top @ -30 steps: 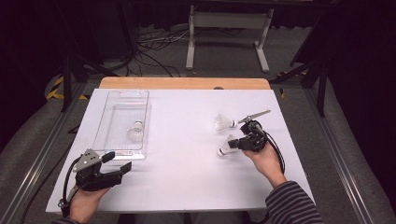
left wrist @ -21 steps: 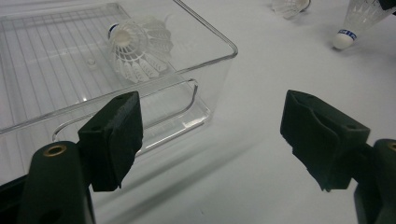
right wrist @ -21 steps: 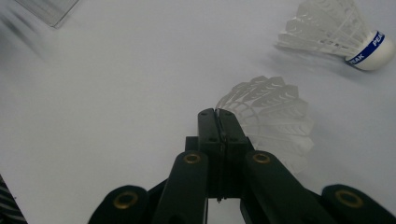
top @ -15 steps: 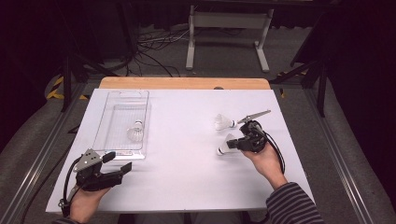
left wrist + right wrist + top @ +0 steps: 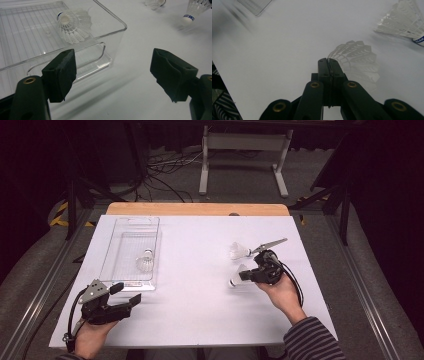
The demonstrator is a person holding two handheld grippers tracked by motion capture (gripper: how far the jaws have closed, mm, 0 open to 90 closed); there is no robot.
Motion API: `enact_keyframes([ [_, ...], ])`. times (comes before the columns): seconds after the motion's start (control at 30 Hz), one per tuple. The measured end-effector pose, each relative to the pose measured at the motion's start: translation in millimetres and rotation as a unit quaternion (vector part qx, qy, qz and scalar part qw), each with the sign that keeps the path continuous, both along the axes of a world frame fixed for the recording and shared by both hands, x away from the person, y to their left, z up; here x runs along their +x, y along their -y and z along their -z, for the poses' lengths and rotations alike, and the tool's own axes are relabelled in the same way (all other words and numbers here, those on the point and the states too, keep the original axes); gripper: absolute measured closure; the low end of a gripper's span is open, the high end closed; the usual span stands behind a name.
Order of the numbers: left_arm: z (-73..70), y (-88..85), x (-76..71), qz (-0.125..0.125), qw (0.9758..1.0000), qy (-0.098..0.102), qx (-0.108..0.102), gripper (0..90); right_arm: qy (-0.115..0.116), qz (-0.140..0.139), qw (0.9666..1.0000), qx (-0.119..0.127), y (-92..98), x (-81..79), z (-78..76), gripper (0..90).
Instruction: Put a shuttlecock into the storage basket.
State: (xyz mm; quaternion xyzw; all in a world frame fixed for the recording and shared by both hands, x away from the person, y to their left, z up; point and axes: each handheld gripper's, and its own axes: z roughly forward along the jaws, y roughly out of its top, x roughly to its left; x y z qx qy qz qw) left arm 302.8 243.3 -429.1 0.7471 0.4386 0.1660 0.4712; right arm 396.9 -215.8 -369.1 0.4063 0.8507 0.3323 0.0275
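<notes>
High view: the right tool [image 5: 248,275] rests on the white-topped bench [image 5: 200,315] at about four o'clock from centre, its jaws pressed together on the feather skirt of a white feathered shuttlecock [image 5: 237,278]. A second white shuttlecock [image 5: 239,251] lies just beyond, toward twelve o'clock. The clear plastic tray [image 5: 131,226] sits at ten o'clock with one more shuttlecock in the tray [image 5: 145,264]. The left tool [image 5: 126,294] waits at seven o'clock, just short of the tray.

Left gripper view: its jaws stand wide apart with nothing between them; the tray's near wall lies at eleven o'clock.

Right gripper view: the jaws are together, the feather skirt showing just past the tips, so the grip looks thin.

To do this well, I judge the lift should be gentle and straight up, then travel toward ten o'clock, clearing the tray wall. The neighbouring shuttlecock and the left tool by the tray are the things to avoid.
</notes>
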Motion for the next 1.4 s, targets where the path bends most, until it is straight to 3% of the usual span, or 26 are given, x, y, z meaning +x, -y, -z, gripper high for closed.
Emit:
enact_keyframes([
  [0.6,-0.8,0.9,-0.7,0.003,1.0000,0.000,0.000,22.2,0.010,-0.026,0.9995,0.011,-13.3,-9.3,-5.2,90.0],
  [1.4,-1.7,2.2,-1.7,0.009,1.0000,0.002,-0.001,22.2,0.013,-0.072,0.9972,0.015,-47.6,-17.0,-8.6,90.0],
])
